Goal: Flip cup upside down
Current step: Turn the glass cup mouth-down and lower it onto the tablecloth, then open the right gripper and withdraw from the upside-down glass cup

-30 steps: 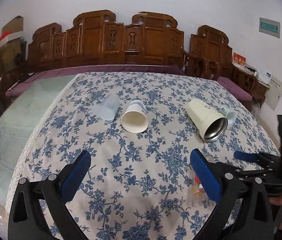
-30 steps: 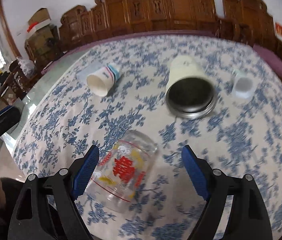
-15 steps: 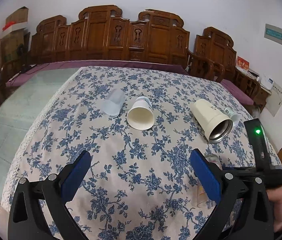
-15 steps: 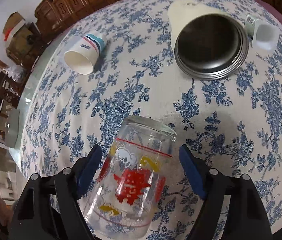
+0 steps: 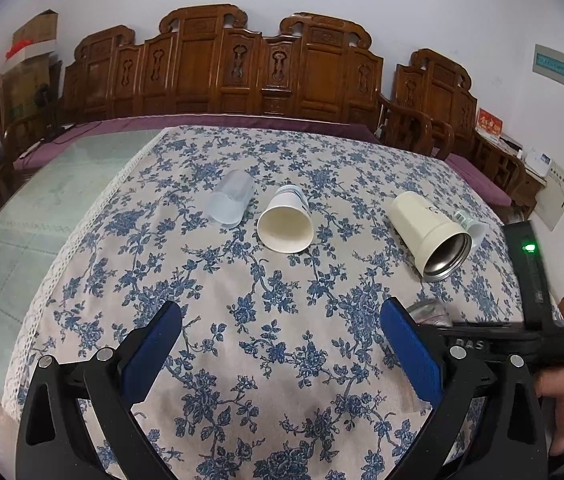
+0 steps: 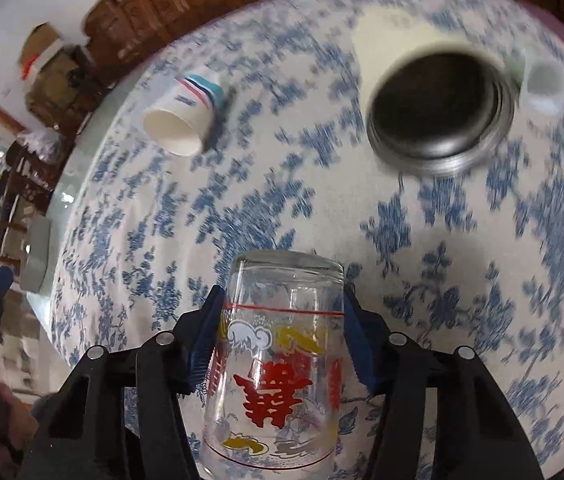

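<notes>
Our right gripper (image 6: 280, 336), spread half a second ago, now pinches the printed glass cup (image 6: 278, 380) near the tablecloth's (image 5: 282, 340) near edge. We judge the flip can begin; our left gripper (image 5: 282, 344) stays spread, empty

The right gripper (image 6: 280, 334), with its blue-padded fingers spread wide around the clear drinking glass with red and yellow print (image 6: 278, 368) a second ago, now has both pads pressed against the sides of the glass, gripping it. The glass, seen smaller and slanted a second ago, now fills the lower middle of the right wrist view, its thick base pointing away from the camera. The blue floral tablecloth (image 6: 462, 280) behind it is now smeared with motion blur. In the left wrist view, the right gripper's black body (image 5: 522, 336) now lies level across the lower right, where earlier it sat at a different angle
</notes>
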### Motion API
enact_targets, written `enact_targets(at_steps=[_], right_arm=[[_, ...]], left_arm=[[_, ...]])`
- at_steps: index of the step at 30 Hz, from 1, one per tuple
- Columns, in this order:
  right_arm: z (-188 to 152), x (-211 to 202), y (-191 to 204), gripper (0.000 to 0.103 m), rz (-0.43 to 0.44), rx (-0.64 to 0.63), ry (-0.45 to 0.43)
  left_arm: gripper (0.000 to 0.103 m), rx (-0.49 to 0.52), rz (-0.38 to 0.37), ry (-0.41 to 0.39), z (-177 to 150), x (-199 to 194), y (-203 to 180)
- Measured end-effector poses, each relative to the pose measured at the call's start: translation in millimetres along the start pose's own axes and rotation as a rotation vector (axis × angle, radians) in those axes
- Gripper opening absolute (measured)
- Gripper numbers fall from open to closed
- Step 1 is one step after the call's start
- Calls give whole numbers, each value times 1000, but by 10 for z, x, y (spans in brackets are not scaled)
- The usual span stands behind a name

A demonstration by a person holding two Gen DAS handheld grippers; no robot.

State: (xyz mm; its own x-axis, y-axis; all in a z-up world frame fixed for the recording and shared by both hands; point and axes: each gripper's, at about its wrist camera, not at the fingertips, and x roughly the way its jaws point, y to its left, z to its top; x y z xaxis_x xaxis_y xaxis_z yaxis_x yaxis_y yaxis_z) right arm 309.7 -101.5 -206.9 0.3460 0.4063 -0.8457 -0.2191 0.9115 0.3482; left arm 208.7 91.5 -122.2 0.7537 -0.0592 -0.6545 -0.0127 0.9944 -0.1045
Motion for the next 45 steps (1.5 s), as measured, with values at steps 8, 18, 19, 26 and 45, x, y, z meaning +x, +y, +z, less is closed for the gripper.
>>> enact_targets(at_steps=[8,18,19,26,45], right_arm=[[14,-421,70,58,-29,-146,-187],[-5,-454,182,58,-144,-328,-267],[-18,-455,199,58,-150,-341,-268],[-99,-396,280,58,-159,-383,-246],[-157,-629,226,67,-57,-296,-291]], left_arm=[[96,3,-5,9,-8,24,-28],[96,7,-7,17,-21,57,-42],[96,8,-6,17,-23,60,-44],[96,12,-10,15,-30,59,-62],[96,19,-14,2,-29,16,-93]])
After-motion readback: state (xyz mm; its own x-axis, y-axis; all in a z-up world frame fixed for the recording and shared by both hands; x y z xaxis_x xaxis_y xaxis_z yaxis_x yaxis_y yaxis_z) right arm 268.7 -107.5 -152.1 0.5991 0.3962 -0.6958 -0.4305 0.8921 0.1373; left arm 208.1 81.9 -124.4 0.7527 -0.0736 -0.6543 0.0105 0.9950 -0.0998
